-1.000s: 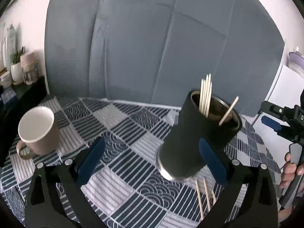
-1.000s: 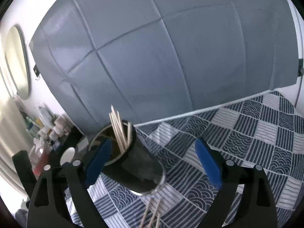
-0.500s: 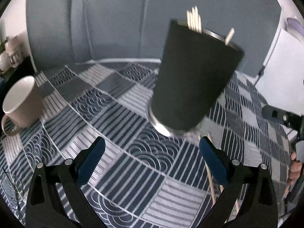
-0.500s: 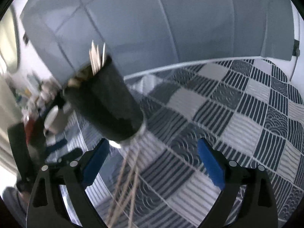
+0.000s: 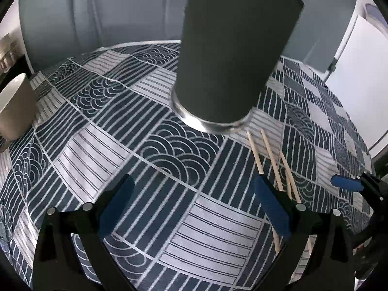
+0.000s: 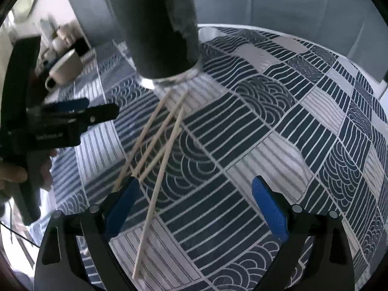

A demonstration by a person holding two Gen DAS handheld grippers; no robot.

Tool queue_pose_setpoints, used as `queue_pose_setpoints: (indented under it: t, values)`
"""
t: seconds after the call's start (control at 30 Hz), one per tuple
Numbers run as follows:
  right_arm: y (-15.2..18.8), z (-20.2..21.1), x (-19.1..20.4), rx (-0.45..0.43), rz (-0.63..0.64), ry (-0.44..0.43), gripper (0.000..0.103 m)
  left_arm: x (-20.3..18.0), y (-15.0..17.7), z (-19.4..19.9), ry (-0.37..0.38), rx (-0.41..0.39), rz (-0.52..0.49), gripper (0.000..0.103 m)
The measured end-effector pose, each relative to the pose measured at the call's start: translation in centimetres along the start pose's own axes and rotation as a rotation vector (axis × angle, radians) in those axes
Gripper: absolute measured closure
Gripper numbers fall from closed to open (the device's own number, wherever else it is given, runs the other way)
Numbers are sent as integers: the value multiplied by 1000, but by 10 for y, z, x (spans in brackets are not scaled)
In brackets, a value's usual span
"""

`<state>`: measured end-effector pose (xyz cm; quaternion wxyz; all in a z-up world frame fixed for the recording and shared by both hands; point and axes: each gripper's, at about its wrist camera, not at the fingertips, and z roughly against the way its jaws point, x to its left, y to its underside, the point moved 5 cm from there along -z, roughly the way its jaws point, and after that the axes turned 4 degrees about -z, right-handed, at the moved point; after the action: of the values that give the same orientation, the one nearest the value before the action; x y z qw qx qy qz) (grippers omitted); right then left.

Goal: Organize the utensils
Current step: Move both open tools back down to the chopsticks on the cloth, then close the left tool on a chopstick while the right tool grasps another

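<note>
- Nearest the lens in both wrist views is the gripper itself. The left gripper (image 5: 194,208) has its blue pads spread wide with nothing between them, just tablecloth (image 5: 155,145) underneath. Same deal for the right gripper (image 6: 196,206): jaws wide apart, empty, though one stick runs between its fingers on the cloth.
- Just beyond that, the loose chopsticks (image 6: 160,145) lie flat on the cloth, fanning out from the foot of the black cup toward the right gripper. The right view shows four of them, partly crossing; the left view only shows three clearly, since the left gripper's finger covers part of the bunch.
- Both grippers hang low and open on the chopstick side of the cup, so picking up a stick looks like the next step. That's a guess.
- Then the black cup (image 5: 230,55), one of them, standing upright with its metal base ring on the cloth. It's the obvious holder for the sticks. Its opening is out of sight, so what's inside can't be told.
- Farther off, beyond the cup on the left gripper's side, one beige mug (image 5: 14,106) sits well clear of everything.
</note>
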<state>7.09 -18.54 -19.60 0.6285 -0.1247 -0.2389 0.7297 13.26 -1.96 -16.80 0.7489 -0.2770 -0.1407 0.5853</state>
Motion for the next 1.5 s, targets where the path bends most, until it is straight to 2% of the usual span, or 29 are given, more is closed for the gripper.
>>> queue_pose_setpoints:
  t: [0.3, 0.53, 0.83, 0.97, 1.07, 1.1, 1.17, 1.2, 1.23, 1.27, 1.33, 1.43, 1.5]
  values:
    - [4, -7, -8, 35, 19, 108, 14, -20, 3, -14, -9, 55, -52, 6]
    - [4, -7, -23, 49, -18, 115, 14, -33, -3, -21, -9, 76, -84, 6]
    - [10, -2, -56, 94, -56, 145, 14, -42, -6, -32, -88, 92, -160, 4]
    - [10, -1, -68, 127, -87, 138, 13, -41, -6, -32, -99, 118, -147, 4]
    - [6, -2, -67, 163, -56, 131, 15, -39, -5, -31, -101, 148, -149, 5]
    - [5, -1, -67, 167, -45, 124, 18, -38, -3, -30, -97, 153, -149, 8]
    - [0, 4, -68, 155, -22, 113, 50, -39, -3, -23, -78, 150, -179, 25]
    - [-4, 6, -72, 157, -25, 113, 60, -39, -2, -20, -72, 150, -187, 40]
    - [-4, 8, -74, 160, -30, 112, 80, -38, -1, -16, -68, 152, -193, 53]
    - [-5, 8, -79, 167, -35, 118, 91, -35, 0, -14, -64, 155, -192, 57]
    - [-5, 8, -89, 182, -46, 119, 97, -27, 3, -10, -56, 161, -173, 73]
    - [-5, 9, -103, 199, -63, 142, 98, -11, 7, -4, -48, 182, -140, 96]
    - [-4, 10, -112, 206, -93, 134, 99, -1, 10, -1, -27, 196, -102, 98]
